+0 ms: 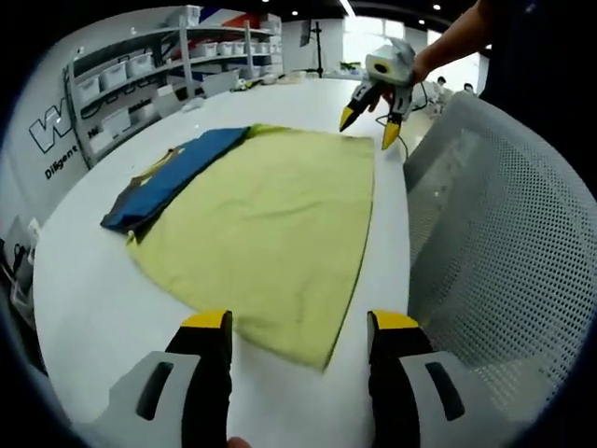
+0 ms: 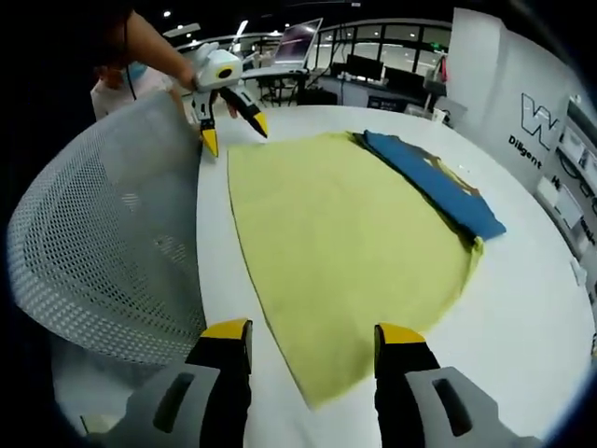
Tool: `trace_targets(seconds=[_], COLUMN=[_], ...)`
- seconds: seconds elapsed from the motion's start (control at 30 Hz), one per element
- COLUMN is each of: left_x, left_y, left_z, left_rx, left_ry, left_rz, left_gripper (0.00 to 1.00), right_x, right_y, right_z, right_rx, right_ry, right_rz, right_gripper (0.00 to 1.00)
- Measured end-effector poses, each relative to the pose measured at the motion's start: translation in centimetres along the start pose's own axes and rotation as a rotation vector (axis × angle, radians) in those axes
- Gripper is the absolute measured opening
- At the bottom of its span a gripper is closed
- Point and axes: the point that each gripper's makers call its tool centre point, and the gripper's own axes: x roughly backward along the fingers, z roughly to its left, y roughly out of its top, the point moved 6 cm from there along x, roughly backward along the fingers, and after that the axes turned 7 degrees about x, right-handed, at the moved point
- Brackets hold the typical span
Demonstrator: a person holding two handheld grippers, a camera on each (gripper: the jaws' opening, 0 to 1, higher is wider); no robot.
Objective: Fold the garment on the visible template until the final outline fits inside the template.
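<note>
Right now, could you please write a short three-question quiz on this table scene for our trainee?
1. True or false: the yellow cloth lies spread flat on the white table.
2. What lies along the cloth's far edge: (a) a blue garment, (b) a red towel, (c) a box?
3. How do the jaws of the left gripper and the right gripper stand?

Key: 1 true; 2 a; 3 both open, holding nothing.

Both grippers, left [image 1: 299, 322] and right [image 2: 312, 329], wore grey bodies, black jaws, yellow tips; person's dark clothing at two o'clock.
</note>
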Motion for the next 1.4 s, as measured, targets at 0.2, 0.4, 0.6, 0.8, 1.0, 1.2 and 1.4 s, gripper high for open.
trace_targets(seconds=[0.2, 0.4, 0.6, 0.8, 1.0, 1.2, 1.4], left_x=[-0.3, -0.3, -0.3, -0.5, -0.6, -0.5, 0.0], left_y=[-0.7, -0.8, -0.7, -0.5, -0.4, -0.6, -1.1], left_z=[-0.1, 0.0, -0.2, -0.9, -1.0, -1.0, -0.8], left_rx=[-0.052, -0.026, -0.048, -0.071, -0.061, -0.049, -0.041], left_ry=[0.003, -0.003, -0.008, -0.022, -0.021, -0.012, -0.014], left_rz=[0.051, 0.047, 0.055, 0.059, 0.046, 0.039, 0.052], left_gripper=[0.44, 0.41, 0.38, 0.30, 0.29, 0.29, 0.33], right_x=[-0.4, -0.5, -0.6, -0.7, -0.7, -0.7, -0.8], right_y=[-0.6, -0.9, -0.9, -1.0, -0.9, -1.0, -1.0], right_z=[0.4, 0.5, 0.6, 0.8, 0.7, 0.7, 0.7], right_rx=[0.004, -0.003, -0.007, -0.032, -0.030, -0.029, -0.028], right_ry=[0.019, 0.031, 0.032, 0.037, 0.039, 0.042, 0.041], right_rz=[0.027, 0.045, 0.050, 0.042, 0.050, 0.054, 0.052], right_gripper=[0.45, 0.41, 0.39, 0.37, 0.36, 0.36, 0.36])
